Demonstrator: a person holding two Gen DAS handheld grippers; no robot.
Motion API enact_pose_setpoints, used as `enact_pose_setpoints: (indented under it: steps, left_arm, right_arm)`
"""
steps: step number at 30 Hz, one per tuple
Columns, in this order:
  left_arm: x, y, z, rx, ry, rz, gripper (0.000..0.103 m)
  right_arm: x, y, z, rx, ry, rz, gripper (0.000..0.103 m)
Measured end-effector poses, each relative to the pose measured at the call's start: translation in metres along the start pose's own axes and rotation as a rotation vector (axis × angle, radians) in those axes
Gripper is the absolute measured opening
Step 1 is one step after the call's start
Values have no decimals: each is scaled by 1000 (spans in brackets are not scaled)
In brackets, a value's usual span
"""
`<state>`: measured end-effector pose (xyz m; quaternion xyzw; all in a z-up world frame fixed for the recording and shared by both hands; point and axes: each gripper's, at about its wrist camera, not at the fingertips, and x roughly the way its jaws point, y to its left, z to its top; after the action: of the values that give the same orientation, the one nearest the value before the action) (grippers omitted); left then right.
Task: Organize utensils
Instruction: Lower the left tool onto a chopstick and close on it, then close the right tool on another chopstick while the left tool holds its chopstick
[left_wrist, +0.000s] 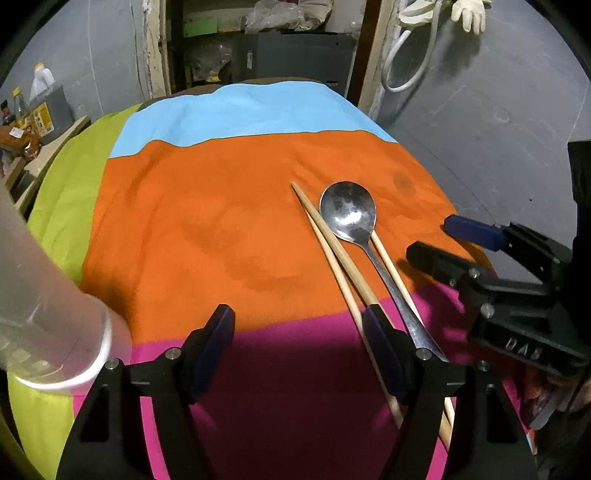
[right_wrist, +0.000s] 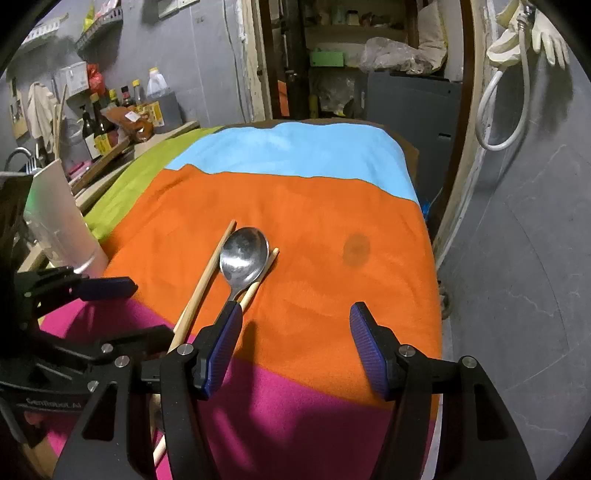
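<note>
Both my claws hang released, left gripper (left_wrist: 299, 343) and right gripper (right_wrist: 295, 343) at frame bottom, nothing grasped; spoon (left_wrist: 351, 218) lies between chopsticks (left_wrist: 332, 243) mid-frame on striped cloth (left_wrist: 221, 221).

Grey walls (right_wrist: 524, 229), scuffed. Table under a striped cloth (right_wrist: 295, 155): blue, orange, magenta, green edge. Behind it an open doorway w/ cluttered shelves (right_wrist: 354, 40) & a grey cabinet (right_wrist: 410, 99). Rubber glove (right_wrist: 552, 40) & white hose (right_wrist: 498, 110) hang on rt wall. Left: counter w/ sauce bottles (right_wrist: 99, 122). Hard light, sharp shadows.
</note>
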<state>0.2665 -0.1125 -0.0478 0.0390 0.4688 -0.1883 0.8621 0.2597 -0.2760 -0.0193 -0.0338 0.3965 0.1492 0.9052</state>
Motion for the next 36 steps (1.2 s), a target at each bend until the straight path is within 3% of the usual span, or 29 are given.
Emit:
enact_pose_setpoints:
  steps: [5,13,16,21,23,28,36]
  left_arm:
    - [7,-8,8,36,10,21,60]
    - [10,-2,14,48,11,23,16]
    - [9,2,11,51,14,18,5]
    - [1,15,3,38,12,-7,3]
    - [-2,18,0,35,16,-10,3]
    - [-7,23,-2,20,47,-35,3]
    - [1,22,13,34,107,-50,3]
  right_arm:
    - [4,0,1,-4,14,-10,59]
    - [13,3,6,-16,44,-8,50]
    - [17,5,8,-20,57,12,45]
    - [24,5,9,-3,93,39,39]
    - [23,6,9,-5,103,44,29]
    - [18,15,10,-74,152,23,17]
    - [37,14,28,7,293,31,17]
